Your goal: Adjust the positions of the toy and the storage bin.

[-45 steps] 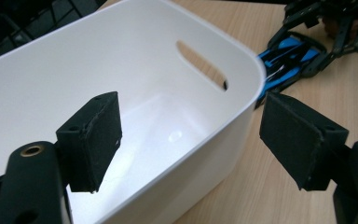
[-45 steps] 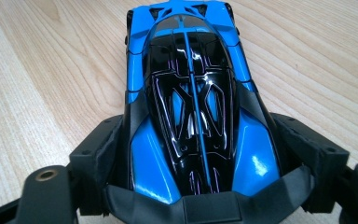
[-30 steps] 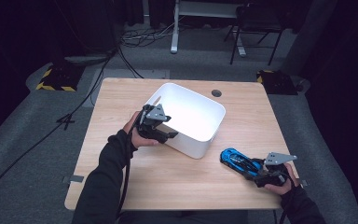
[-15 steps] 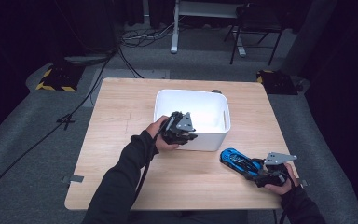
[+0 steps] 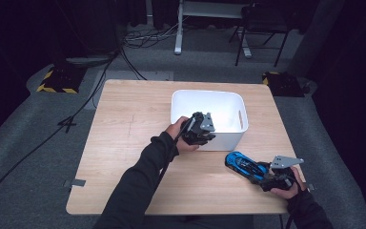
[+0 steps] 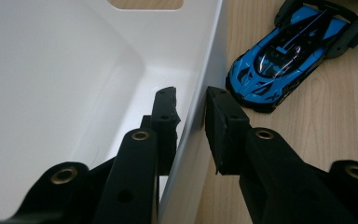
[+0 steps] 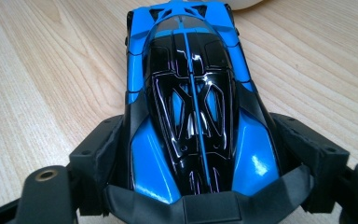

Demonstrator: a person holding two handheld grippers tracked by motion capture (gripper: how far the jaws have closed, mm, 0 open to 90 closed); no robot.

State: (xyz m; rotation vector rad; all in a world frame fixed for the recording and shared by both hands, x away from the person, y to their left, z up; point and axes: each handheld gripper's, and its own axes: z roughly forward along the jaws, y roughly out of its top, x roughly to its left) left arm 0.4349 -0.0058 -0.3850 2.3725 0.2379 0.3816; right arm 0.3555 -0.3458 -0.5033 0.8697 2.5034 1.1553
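Observation:
A white plastic bin (image 5: 207, 95) stands on the wooden table, right of the middle. My left gripper (image 5: 208, 135) is shut on its near wall; in the left gripper view the left gripper (image 6: 191, 105) has one jaw inside the bin (image 6: 74, 70) and one outside, pinching the wall. A blue and black toy car (image 5: 242, 164) lies on the table just in front of the bin's right corner. My right gripper (image 5: 263, 175) is shut on the car's rear end. The right gripper view shows the right gripper (image 7: 200, 140) with its pads against both flanks of the car (image 7: 191, 84).
The wooden table (image 5: 124, 143) has bare room on its left half and along the front edge. Beyond the far edge lie cables (image 5: 124, 47), chair and stand legs, and two yellow-striped blocks (image 5: 57, 81) on the floor.
My left hand has slid to the right with the bin, which has turned square to the table and come close to the car. The right gripper and the car have kept still.

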